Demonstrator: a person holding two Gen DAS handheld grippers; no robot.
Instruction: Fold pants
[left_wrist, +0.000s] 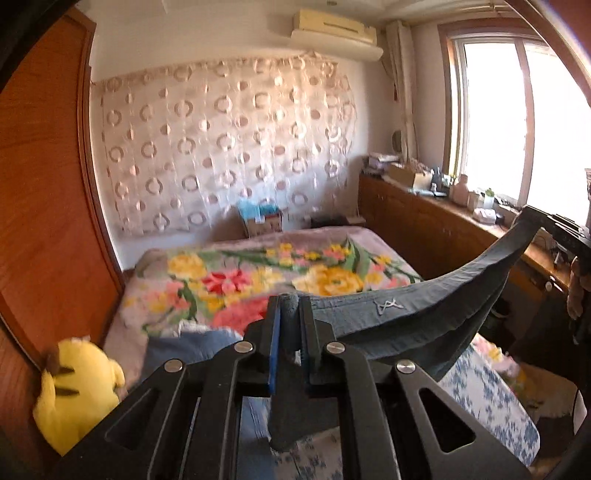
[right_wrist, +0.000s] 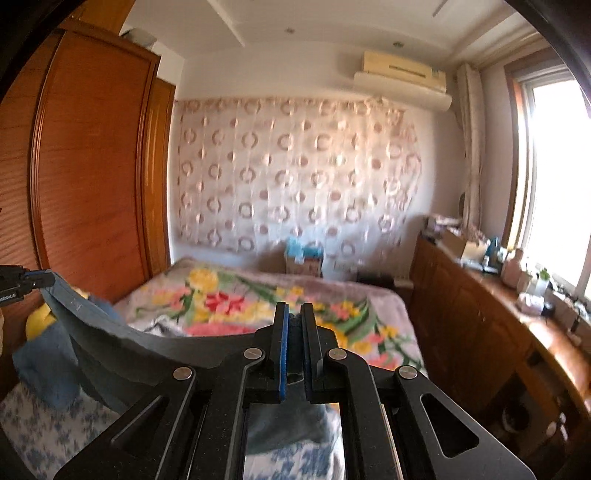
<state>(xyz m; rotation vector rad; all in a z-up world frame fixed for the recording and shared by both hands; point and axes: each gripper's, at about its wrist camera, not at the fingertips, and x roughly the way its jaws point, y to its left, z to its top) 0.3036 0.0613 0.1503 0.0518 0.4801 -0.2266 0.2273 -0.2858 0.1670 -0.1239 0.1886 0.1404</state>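
The dark blue-grey pants (left_wrist: 417, 314) hang in the air above the bed, stretched between my two grippers. My left gripper (left_wrist: 291, 306) is shut on one end of the waistband. In its view the cloth sags and rises to my right gripper (left_wrist: 546, 221) at the far right. My right gripper (right_wrist: 294, 321) is shut on the other end of the pants (right_wrist: 122, 347). In its view the cloth runs left to my left gripper (right_wrist: 37, 280). The lower part of the pants hangs down out of sight below both grippers.
A bed with a floral blanket (left_wrist: 258, 273) lies ahead. A blue-and-white sheet (left_wrist: 487, 398) lies below. A yellow plush toy (left_wrist: 74, 384) sits by the wooden wardrobe (left_wrist: 44, 184) at left. A cluttered wooden cabinet (right_wrist: 498, 314) runs under the window (left_wrist: 517, 122) at right.
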